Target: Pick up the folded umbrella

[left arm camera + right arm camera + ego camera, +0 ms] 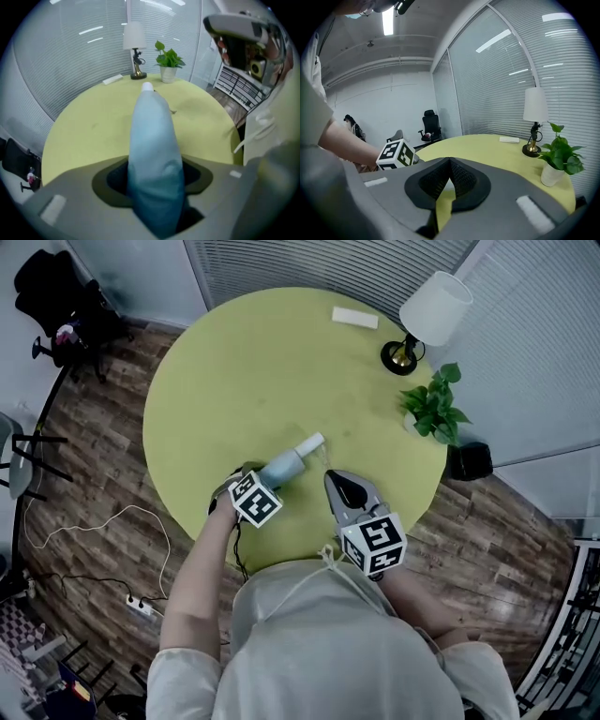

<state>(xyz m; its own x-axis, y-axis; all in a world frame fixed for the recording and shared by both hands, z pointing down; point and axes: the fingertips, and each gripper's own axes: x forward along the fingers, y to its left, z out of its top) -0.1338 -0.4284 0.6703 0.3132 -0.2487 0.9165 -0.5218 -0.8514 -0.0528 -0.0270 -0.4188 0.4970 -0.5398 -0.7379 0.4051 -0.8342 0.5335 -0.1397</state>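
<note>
The folded umbrella [289,461] is a pale blue bundle with a white tip, lying over the near part of the round yellow-green table [234,362]. My left gripper [263,474] is shut on its near end. In the left gripper view the umbrella [154,150] fills the space between the pads and points away toward the lamp. My right gripper [339,486] is just right of the umbrella and apart from it. Its jaws are shut with nothing between them, as the right gripper view [450,165] also shows.
A table lamp [427,315], a small potted plant [433,409] and a flat white box [354,317] stand at the table's far right. An office chair [66,306] is at the far left. A power strip [141,607] and cable lie on the wooden floor.
</note>
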